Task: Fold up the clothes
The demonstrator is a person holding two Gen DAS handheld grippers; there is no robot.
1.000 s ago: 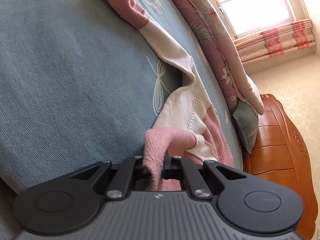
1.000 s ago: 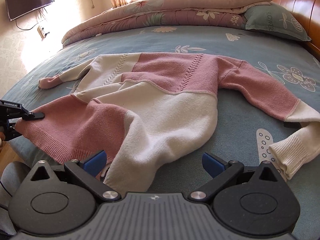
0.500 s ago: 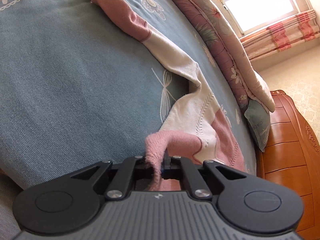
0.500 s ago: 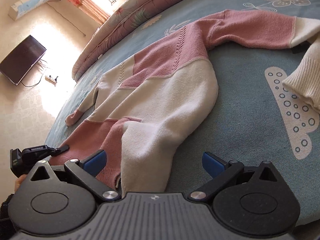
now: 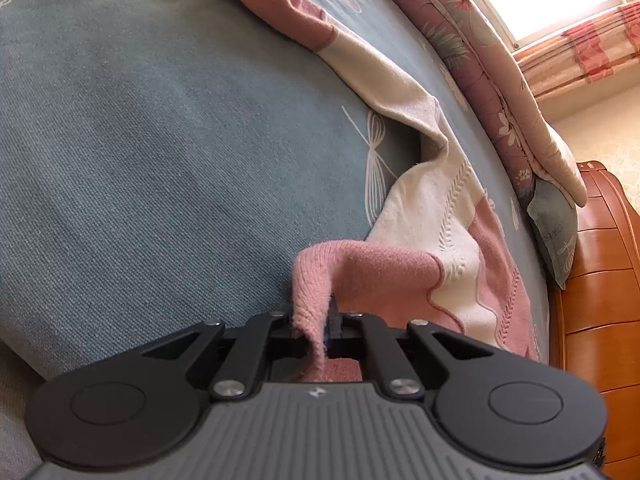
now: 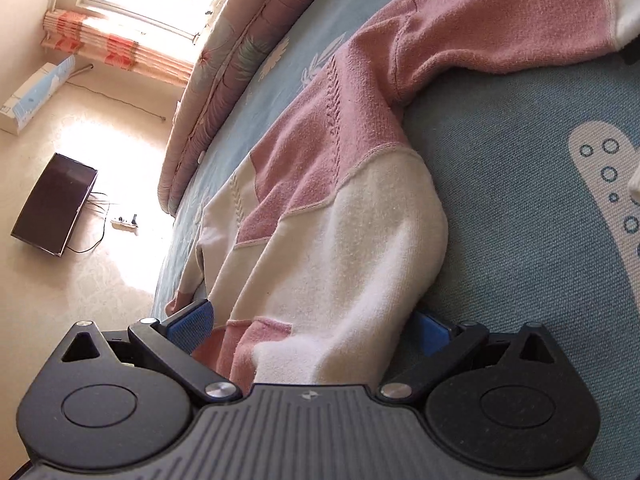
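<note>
Left gripper (image 5: 326, 330) pinches a pink corner of the sweater (image 5: 436, 216); right gripper (image 6: 310, 326) straddles its hem, jaws wide.

The sweater, pink and cream, lies spread on the blue bedspread (image 5: 160, 160), one sleeve (image 5: 320, 36) stretched away across the cloth toward the rolled quilt (image 5: 492, 92). The left jaws are closed tight on the pink hem corner, which bunches up and folds over between them. In the right view the blue pads (image 6: 192, 322) stand far apart, not pressing on anything, with the cream and pink lower edge of the sweater (image 6: 332, 240) lying between them. The other pink sleeve (image 6: 500, 28) runs off to the upper right. A pillow (image 5: 554, 228) leans on the wooden headboard (image 5: 600, 280); a TV (image 6: 54, 204) hangs on the wall beyond the bed.
</note>
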